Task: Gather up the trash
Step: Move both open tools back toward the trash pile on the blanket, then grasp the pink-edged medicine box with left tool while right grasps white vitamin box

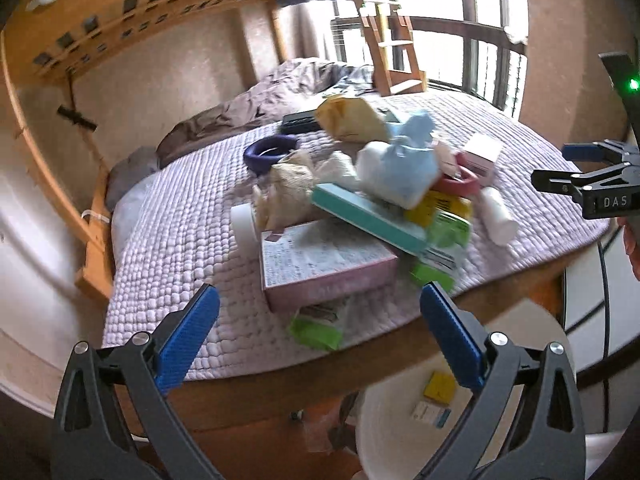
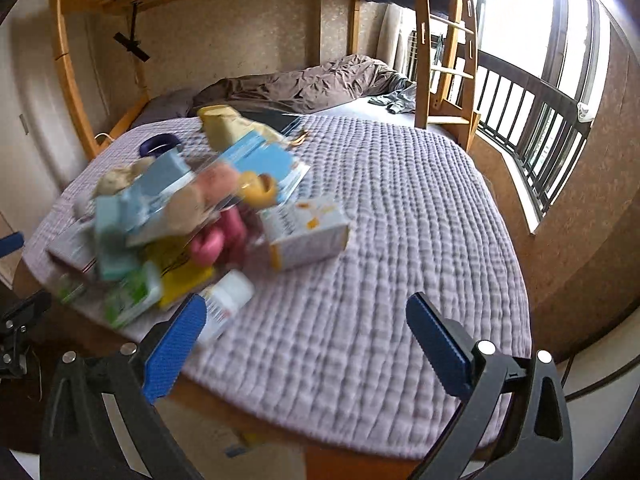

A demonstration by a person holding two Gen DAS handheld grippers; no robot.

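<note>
1. Left wrist view: looks forward and steeply down between its own blue fingers (image 1: 188,340), from near the bed's (image 1: 168,240) wooden edge, facing the trash pile (image 1: 360,200) close by.
2. Right wrist view: same downward slant, from farther right, pile (image 2: 180,220) at its left.
3. Shared: quilted bed (image 2: 380,240), pile, bunk frame (image 1: 100,20), window.
</note>
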